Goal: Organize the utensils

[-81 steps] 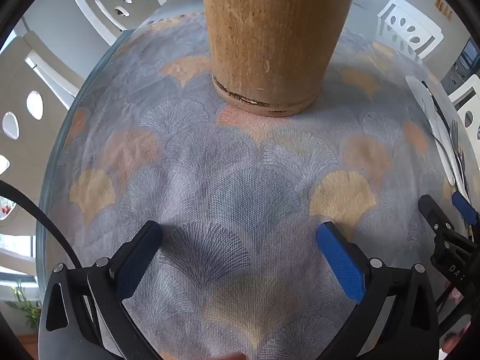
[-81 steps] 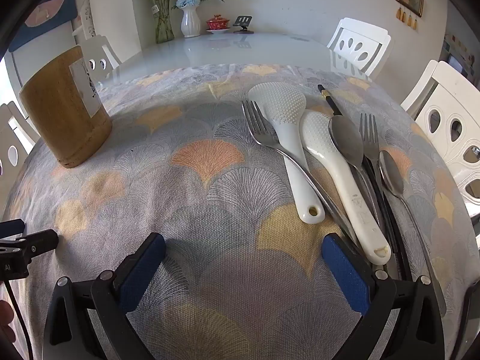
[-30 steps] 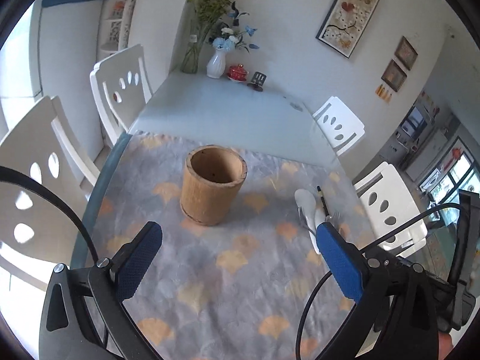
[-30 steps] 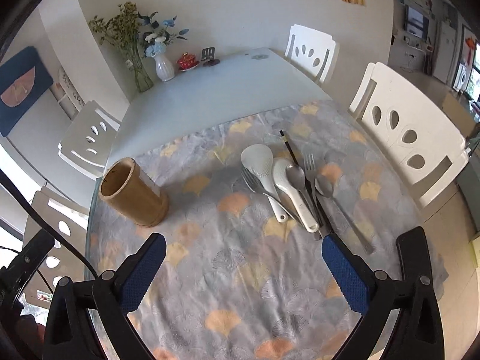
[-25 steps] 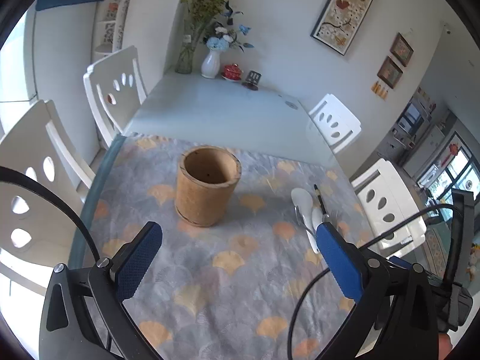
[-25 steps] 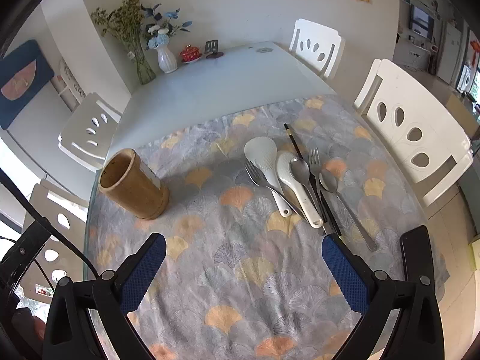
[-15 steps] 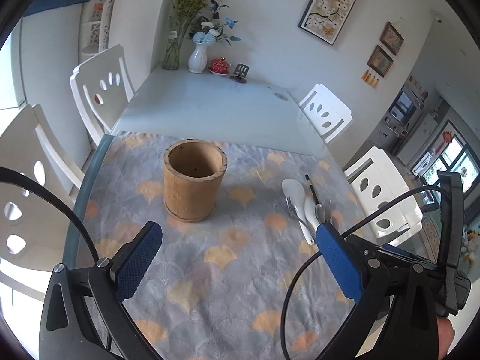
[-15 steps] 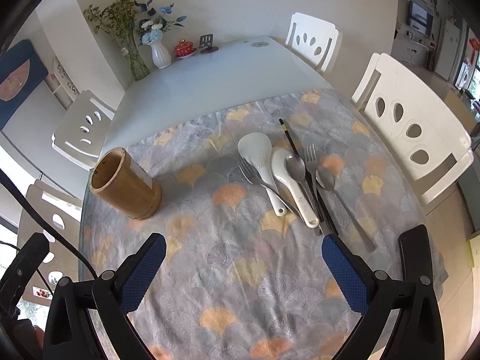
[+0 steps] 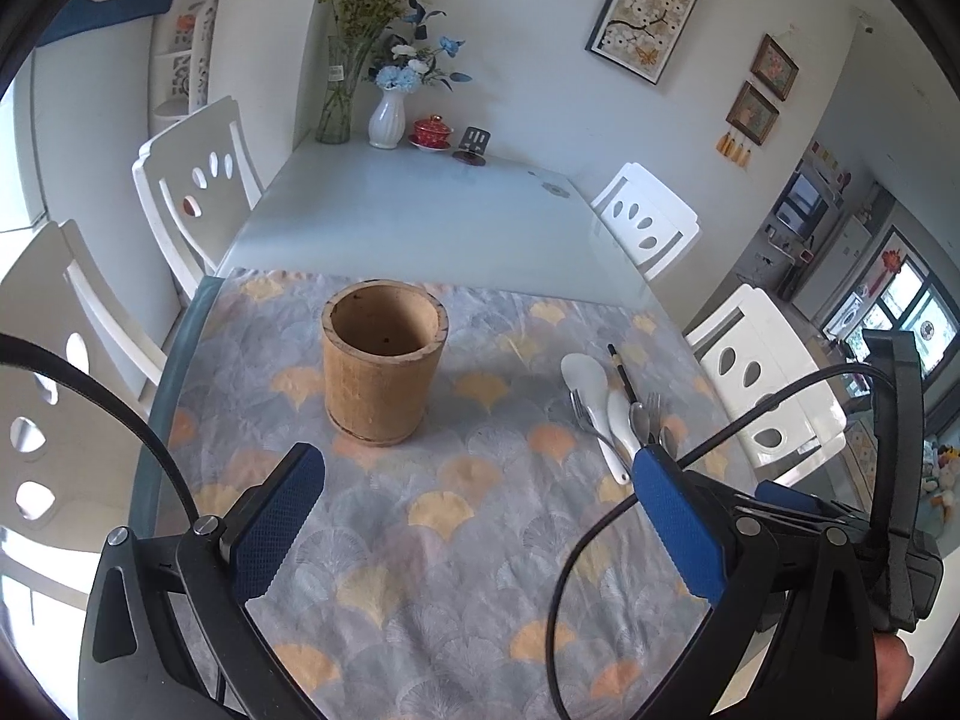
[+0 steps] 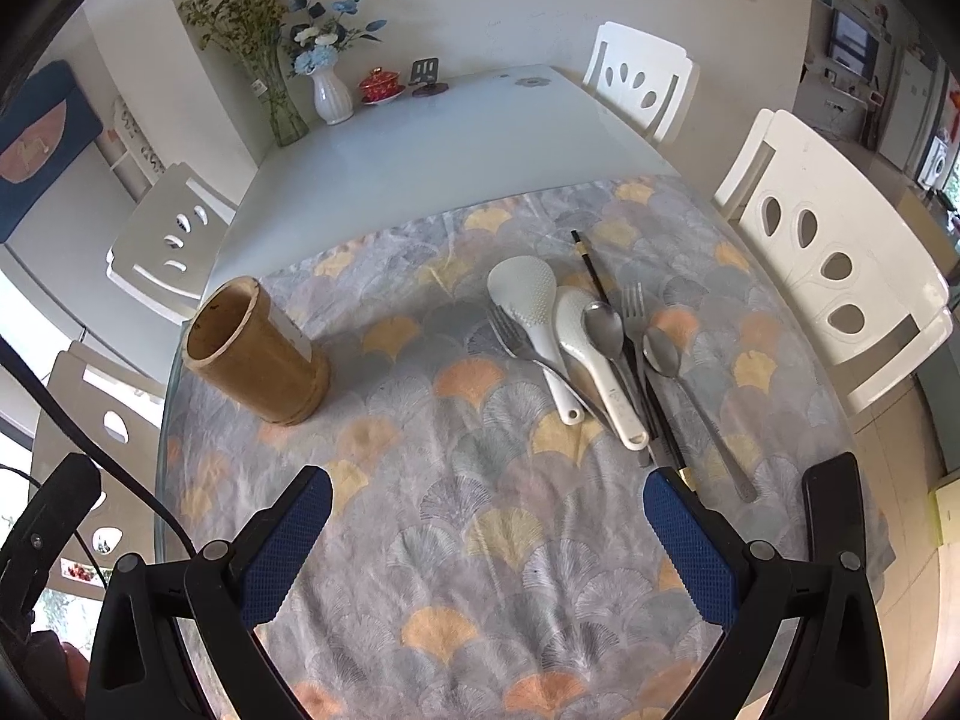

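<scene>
Task status: not started, judging from the layout. The wooden holder (image 10: 258, 354) stands upright on the patterned cloth (image 10: 480, 516) at the left side of the worktop (image 10: 432, 138), and its interior appears empty in the left wrist view.

All the utensils lie flat in one group on the cloth, well apart from the holder, handles toward the cameras. The group comprises:
- a white rice paddle (image 10: 531, 315) and a white spoon (image 10: 591, 360), side by side;
- a fork (image 10: 516, 339) partly under the paddle;
- a metal spoon (image 10: 603, 324), a second fork (image 10: 633, 303) and a further spoon (image 10: 663, 354);
- dark chopsticks (image 10: 600, 282) running under the group.

The left claw (image 9: 474, 516) is spread wide and holds nothing. The right claw (image 10: 486, 540) is likewise spread wide and empty. Both hover above the cloth, clear of every item.

Remaining work: each utensil must be picked up and stood in the holder. None is yet in place.
</scene>
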Motion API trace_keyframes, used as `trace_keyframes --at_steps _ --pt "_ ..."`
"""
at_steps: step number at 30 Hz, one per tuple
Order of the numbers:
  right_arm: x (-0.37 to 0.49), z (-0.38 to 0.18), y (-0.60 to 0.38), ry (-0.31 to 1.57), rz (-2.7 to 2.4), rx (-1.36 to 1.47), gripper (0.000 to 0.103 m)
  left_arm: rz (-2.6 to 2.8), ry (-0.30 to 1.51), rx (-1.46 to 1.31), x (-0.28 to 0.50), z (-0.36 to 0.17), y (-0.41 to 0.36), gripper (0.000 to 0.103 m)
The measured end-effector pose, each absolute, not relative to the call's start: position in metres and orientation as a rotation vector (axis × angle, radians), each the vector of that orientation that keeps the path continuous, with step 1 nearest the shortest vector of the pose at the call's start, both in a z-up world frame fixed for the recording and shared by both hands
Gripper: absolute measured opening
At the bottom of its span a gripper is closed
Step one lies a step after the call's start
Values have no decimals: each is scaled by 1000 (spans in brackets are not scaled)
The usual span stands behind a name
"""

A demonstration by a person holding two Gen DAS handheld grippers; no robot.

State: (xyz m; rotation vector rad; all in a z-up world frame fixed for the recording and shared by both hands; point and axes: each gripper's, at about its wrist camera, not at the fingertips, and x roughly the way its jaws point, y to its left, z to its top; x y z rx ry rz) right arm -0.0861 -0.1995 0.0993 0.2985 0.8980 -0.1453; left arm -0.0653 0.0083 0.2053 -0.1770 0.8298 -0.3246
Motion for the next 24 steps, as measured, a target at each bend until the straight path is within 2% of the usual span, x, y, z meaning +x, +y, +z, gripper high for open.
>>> trace_keyframes --at_steps 24 --pt "-93 115 -199 812 -168 304 103 -328 814 -65 -69 208 -5 102"
